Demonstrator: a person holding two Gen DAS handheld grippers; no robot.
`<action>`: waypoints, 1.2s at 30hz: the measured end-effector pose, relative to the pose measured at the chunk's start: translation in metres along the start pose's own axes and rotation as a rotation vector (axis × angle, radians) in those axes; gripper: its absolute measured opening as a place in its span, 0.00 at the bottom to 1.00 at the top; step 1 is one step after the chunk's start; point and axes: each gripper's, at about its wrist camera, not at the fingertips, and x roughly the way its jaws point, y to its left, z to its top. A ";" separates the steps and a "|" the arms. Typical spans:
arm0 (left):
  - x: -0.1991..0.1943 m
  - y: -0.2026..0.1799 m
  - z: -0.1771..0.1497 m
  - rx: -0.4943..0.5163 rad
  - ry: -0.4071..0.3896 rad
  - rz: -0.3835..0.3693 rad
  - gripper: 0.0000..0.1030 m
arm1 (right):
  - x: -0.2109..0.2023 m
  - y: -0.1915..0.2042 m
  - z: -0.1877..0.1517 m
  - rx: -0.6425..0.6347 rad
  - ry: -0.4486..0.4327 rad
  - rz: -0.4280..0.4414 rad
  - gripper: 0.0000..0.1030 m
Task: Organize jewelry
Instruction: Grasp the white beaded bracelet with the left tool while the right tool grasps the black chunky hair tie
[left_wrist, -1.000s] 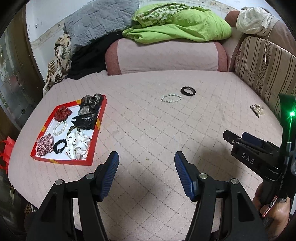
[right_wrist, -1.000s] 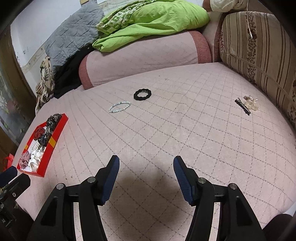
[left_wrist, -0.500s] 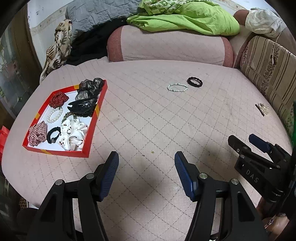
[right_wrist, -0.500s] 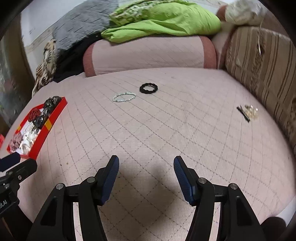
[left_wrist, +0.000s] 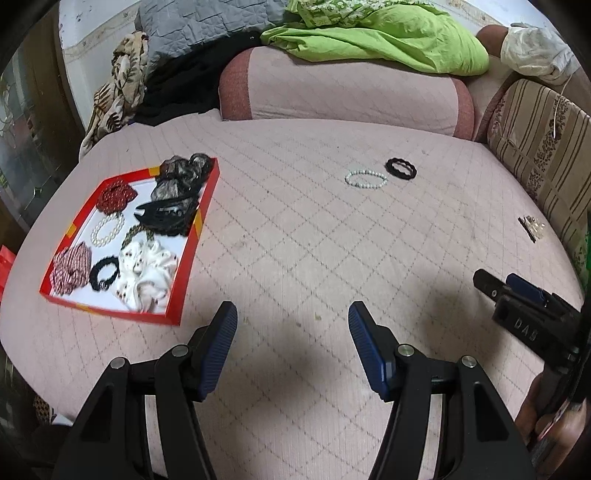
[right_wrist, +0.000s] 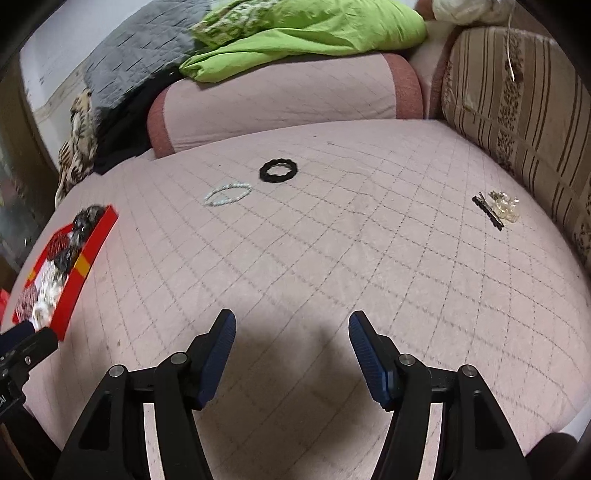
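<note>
A red-rimmed tray (left_wrist: 195, 236) (right_wrist: 83, 266) lies at the left of the pink quilted bed, holding several scrunchies, a pearl bracelet (left_wrist: 108, 229) and a black claw clip (left_wrist: 166, 216). Further back lie a white bead bracelet (left_wrist: 365, 179) (right_wrist: 227, 193) and a black scrunchie (left_wrist: 401, 168) (right_wrist: 277, 171), side by side. A hair clip with clear stones (left_wrist: 531, 227) (right_wrist: 496, 207) rests near the right edge. My left gripper (left_wrist: 291, 330) is open over bare quilt in front of the tray. My right gripper (right_wrist: 291, 332) is open too, empty, and shows at the right of the left wrist view (left_wrist: 517, 295).
A pink bolster (left_wrist: 343, 90) with a green blanket (left_wrist: 388, 40) and grey quilt (right_wrist: 136, 62) closes off the back. A striped cushion (right_wrist: 517, 99) lines the right side. The bed's rounded edge drops off at the front and left.
The left gripper has moved forward and lower, so the tray looks bigger and nearer. The right gripper's view shifted slightly; both pairs of jaws kept their width.
</note>
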 end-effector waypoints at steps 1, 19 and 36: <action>0.004 0.000 0.004 0.006 0.002 -0.008 0.60 | 0.003 -0.004 0.007 0.005 0.004 0.014 0.65; 0.124 -0.014 0.114 0.049 0.129 -0.192 0.32 | 0.114 -0.038 0.122 0.052 0.084 0.117 0.35; 0.228 -0.065 0.167 0.102 0.117 -0.288 0.45 | 0.187 -0.026 0.160 -0.007 0.051 0.143 0.36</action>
